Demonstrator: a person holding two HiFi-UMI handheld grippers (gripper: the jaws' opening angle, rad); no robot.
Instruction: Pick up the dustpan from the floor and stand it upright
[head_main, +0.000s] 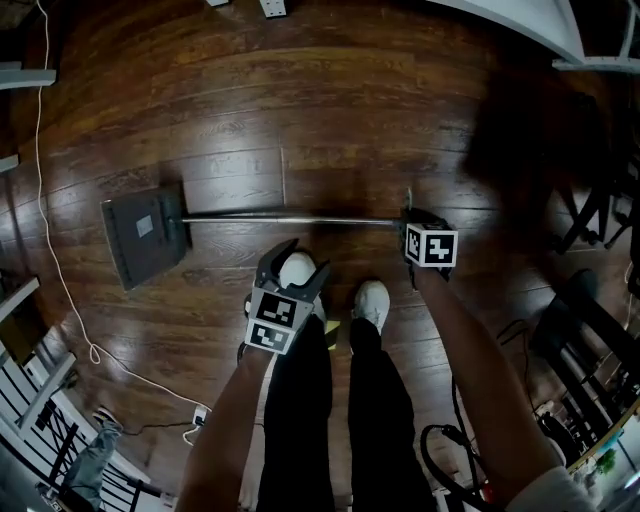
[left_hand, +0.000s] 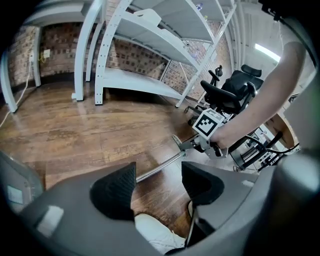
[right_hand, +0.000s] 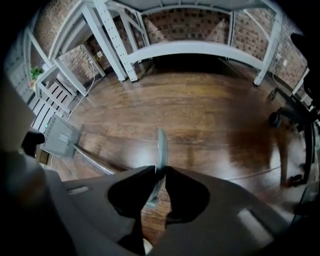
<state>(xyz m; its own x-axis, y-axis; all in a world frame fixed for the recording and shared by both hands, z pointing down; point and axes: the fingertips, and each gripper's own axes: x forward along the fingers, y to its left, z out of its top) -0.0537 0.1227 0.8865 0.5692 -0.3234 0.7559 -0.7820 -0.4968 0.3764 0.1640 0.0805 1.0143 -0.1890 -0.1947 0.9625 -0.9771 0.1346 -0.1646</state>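
Observation:
The dustpan lies flat on the wooden floor, its grey pan (head_main: 145, 235) at the left and its long metal rod (head_main: 290, 219) running right. My right gripper (head_main: 410, 216) is shut on the grey hanging loop at the handle end (right_hand: 161, 150), which stands up between the jaws of the right gripper (right_hand: 160, 172). The pan (right_hand: 60, 140) shows far left in the right gripper view. My left gripper (head_main: 298, 262) hovers open above a white shoe, just short of the rod. Between the pads of the left gripper (left_hand: 159, 172) there is nothing; the rod (left_hand: 165, 166) lies on the floor beyond them.
The person's two white shoes (head_main: 372, 300) stand just below the rod. A white cable (head_main: 60, 280) trails along the floor at left. White metal shelving (left_hand: 140, 50) stands behind, a black office chair (left_hand: 230, 95) to the right, and more chairs and cables (head_main: 590, 330) at the right edge.

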